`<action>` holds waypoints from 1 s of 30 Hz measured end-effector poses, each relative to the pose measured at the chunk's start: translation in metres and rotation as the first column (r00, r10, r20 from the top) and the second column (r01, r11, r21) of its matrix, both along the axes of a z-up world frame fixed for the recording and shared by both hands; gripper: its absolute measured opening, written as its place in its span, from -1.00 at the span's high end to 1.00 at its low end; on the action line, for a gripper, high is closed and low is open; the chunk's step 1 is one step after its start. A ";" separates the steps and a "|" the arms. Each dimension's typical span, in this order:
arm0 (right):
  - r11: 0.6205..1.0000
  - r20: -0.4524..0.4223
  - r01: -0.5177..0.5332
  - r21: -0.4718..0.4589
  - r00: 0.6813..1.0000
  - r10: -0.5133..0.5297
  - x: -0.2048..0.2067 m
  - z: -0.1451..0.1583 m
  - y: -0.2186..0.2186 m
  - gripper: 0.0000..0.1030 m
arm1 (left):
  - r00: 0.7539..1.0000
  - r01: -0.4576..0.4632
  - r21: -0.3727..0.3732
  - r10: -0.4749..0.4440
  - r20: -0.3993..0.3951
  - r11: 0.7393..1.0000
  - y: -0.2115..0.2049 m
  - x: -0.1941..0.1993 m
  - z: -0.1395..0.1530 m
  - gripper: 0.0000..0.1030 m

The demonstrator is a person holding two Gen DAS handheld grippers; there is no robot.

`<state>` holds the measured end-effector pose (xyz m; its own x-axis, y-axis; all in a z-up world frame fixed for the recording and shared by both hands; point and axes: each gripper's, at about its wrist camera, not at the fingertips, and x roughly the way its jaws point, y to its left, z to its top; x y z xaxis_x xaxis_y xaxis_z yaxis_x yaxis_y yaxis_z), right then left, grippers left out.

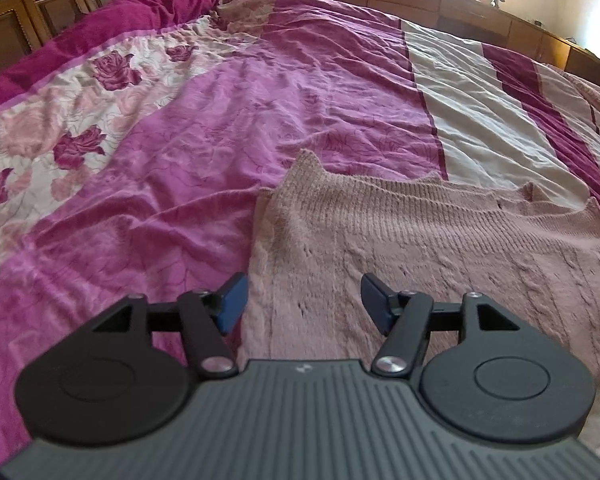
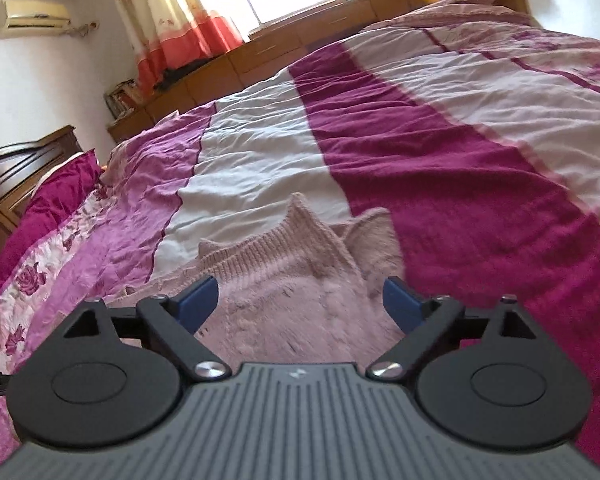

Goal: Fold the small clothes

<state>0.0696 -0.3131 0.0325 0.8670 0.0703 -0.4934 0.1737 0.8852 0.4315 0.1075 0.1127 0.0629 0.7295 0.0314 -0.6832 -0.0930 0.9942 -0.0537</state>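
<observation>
The pale pink cable-knit sweater (image 1: 400,240) lies flat on the bed, spread over the pink, magenta and cream striped quilt (image 1: 228,112). In the left wrist view it fills the ground from 12 o'clock round to 3 o'clock of the claw, its ribbed band running across the far side and one corner standing up in a point at about 12 o'clock.

The left gripper (image 1: 302,304) hangs just over the knit's left edge, its 2 blue pads standing apart at a middling width with nothing pinched between them. The right gripper (image 2: 300,304) hovers over the other end of the garment, jaws spread wide and empty; beyond it, at 12 o'clock, 2 peaked corners of knit rise where fabric appears doubled over.

My reading: one fold has been laid down and let go, and the garment is only partly folded. The next move calls for both claws to find a fresh edge, probably the near or side hem, close on the full thickness of the wool and carry it across evenly. Loose knit stretches and sags, so an uneven lift could drag the layer underneath out of line.

Writing: a small pale logo sits on the grey ribbed body (image 2: 300,420) of each gripper, too small to read. A strip at the left border of the right wrist view, at 9 o'clock, carries tiny white letters I cannot make out.
</observation>
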 end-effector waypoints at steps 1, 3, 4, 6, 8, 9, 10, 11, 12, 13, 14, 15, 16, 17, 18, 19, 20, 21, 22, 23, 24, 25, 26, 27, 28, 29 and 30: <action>1.000 -0.004 0.009 0.003 1.000 -0.009 -0.005 -0.001 -0.004 -0.82 | 1.000 0.004 -0.002 -0.004 -0.005 1.000 -0.001 -0.004 0.001 -0.24; 0.999 -0.015 0.031 0.016 0.999 -0.031 -0.015 -0.005 -0.010 -0.83 | 1.000 0.008 -0.006 -0.008 -0.013 1.000 -0.003 -0.010 0.002 -0.24; 0.999 -0.021 0.041 0.025 0.999 -0.040 -0.019 -0.007 -0.013 -0.83 | 1.000 0.006 -0.008 -0.006 -0.017 1.000 -0.004 -0.014 0.003 -0.24; 0.997 -0.030 0.058 0.049 0.998 -0.057 -0.027 -0.012 -0.019 -0.83 | 1.000 0.004 -0.011 -0.004 -0.022 1.000 -0.007 -0.021 0.004 -0.24; 0.995 -0.037 0.071 0.074 0.997 -0.069 -0.032 -0.016 -0.023 -0.83 | 1.000 0.005 -0.014 -0.006 -0.028 1.000 -0.009 -0.027 0.005 -0.24; 0.994 -0.040 0.074 0.085 0.997 -0.071 -0.033 -0.017 -0.024 -0.83 | 0.999 0.005 -0.014 -0.006 -0.033 1.000 -0.011 -0.030 0.005 -0.24; 0.993 -0.045 0.074 0.095 0.996 -0.070 -0.035 -0.019 -0.024 -0.83 | 0.999 0.005 -0.015 -0.005 -0.038 1.000 -0.011 -0.032 0.005 -0.24; 0.992 -0.048 0.073 0.102 0.996 -0.069 -0.037 -0.020 -0.025 -0.83 | 0.999 0.004 -0.016 -0.005 -0.044 1.000 -0.012 -0.034 0.005 -0.24; 0.992 -0.050 0.071 0.106 0.997 -0.066 -0.038 -0.022 -0.025 -0.83 | 0.999 0.003 -0.016 -0.004 -0.055 1.000 -0.013 -0.036 0.005 -0.24; 0.992 -0.051 0.068 0.110 0.997 -0.062 -0.039 -0.022 -0.024 -0.83 | 0.998 0.001 -0.015 -0.002 -0.063 1.000 -0.014 -0.038 0.005 -0.24; 0.991 -0.052 0.063 0.115 0.997 -0.058 -0.040 -0.023 -0.023 -0.83 | 0.998 0.001 -0.015 -0.002 -0.067 1.000 -0.014 -0.040 0.004 -0.24; 0.991 -0.054 0.061 0.121 0.997 -0.055 -0.041 -0.024 -0.022 -0.83 | 0.997 0.000 -0.012 -0.001 -0.072 1.000 -0.015 -0.041 0.004 -0.24; 0.990 -0.057 0.059 0.127 0.997 -0.052 -0.042 -0.026 -0.021 -0.83 | 0.997 -0.003 -0.009 0.003 -0.075 1.000 -0.015 -0.043 0.004 -0.24; 0.989 -0.061 0.057 0.133 0.997 -0.050 -0.043 -0.028 -0.020 -0.83 | 0.997 -0.009 -0.004 0.009 -0.078 1.000 -0.015 -0.044 0.005 -0.24; 0.988 -0.066 0.054 0.142 0.997 -0.045 -0.043 -0.030 -0.020 -0.83 | 0.997 -0.014 -0.001 0.014 -0.080 1.000 -0.015 -0.045 0.005 -0.24; 0.988 -0.069 0.052 0.148 0.997 -0.042 -0.044 -0.032 -0.020 -0.83 | 0.996 -0.018 0.002 0.019 -0.083 1.000 -0.015 -0.046 0.005 -0.24; 0.987 -0.070 0.050 0.153 0.997 -0.040 -0.044 -0.034 -0.019 -0.84 | 0.996 -0.023 0.004 0.023 -0.086 1.000 -0.014 -0.047 0.006 -0.24; 0.987 -0.069 0.047 0.153 0.997 -0.037 -0.045 -0.035 -0.019 -0.84 | 0.996 -0.029 0.009 0.030 -0.088 1.000 -0.014 -0.048 0.006 -0.24; 0.988 -0.066 0.041 0.149 0.997 -0.032 -0.045 -0.037 -0.018 -0.85 | 0.995 -0.037 0.013 0.038 -0.090 0.999 -0.013 -0.049 0.007 -0.24; 0.989 -0.064 0.034 0.145 0.998 -0.025 -0.045 -0.038 -0.018 -0.87 | 0.995 -0.044 0.015 0.045 -0.091 0.999 -0.012 -0.050 0.008 -0.24; 0.989 -0.062 0.028 0.146 0.998 -0.019 -0.045 -0.041 -0.018 -0.90 | 0.994 -0.053 0.014 0.054 -0.091 0.999 -0.010 -0.051 0.008 -0.24; 0.988 -0.059 0.025 0.149 0.998 -0.017 -0.045 -0.043 -0.018 -0.90 | 0.994 -0.059 0.015 0.060 -0.091 0.998 -0.008 -0.052 0.009 -0.24; 0.988 -0.052 0.024 0.154 0.999 -0.016 -0.045 -0.046 -0.019 -0.92 | 0.993 -0.067 0.020 0.068 -0.092 0.998 -0.007 -0.052 0.009 -0.24; 0.987 -0.044 0.019 0.158 0.999 -0.012 -0.046 -0.048 -0.019 -0.95 | 0.993 -0.076 0.028 0.078 -0.092 0.997 -0.006 -0.053 0.010 -0.24; 0.987 -0.039 0.012 0.158 0.999 -0.006 -0.045 -0.049 -0.019 -0.98 | 0.992 -0.084 0.038 0.087 -0.091 0.996 -0.006 -0.054 0.010 -0.24; 0.988 -0.038 0.004 0.151 0.999 0.002 -0.044 -0.050 -0.018 -0.99 | 0.992 -0.089 0.045 0.093 -0.088 0.995 -0.005 -0.055 0.011 -0.24; 0.990 -0.039 -0.002 0.142 0.999 0.008 -0.043 -0.050 -0.017 -1.00 | 0.992 -0.091 0.049 0.095 -0.085 0.995 -0.004 -0.055 0.012 -0.24</action>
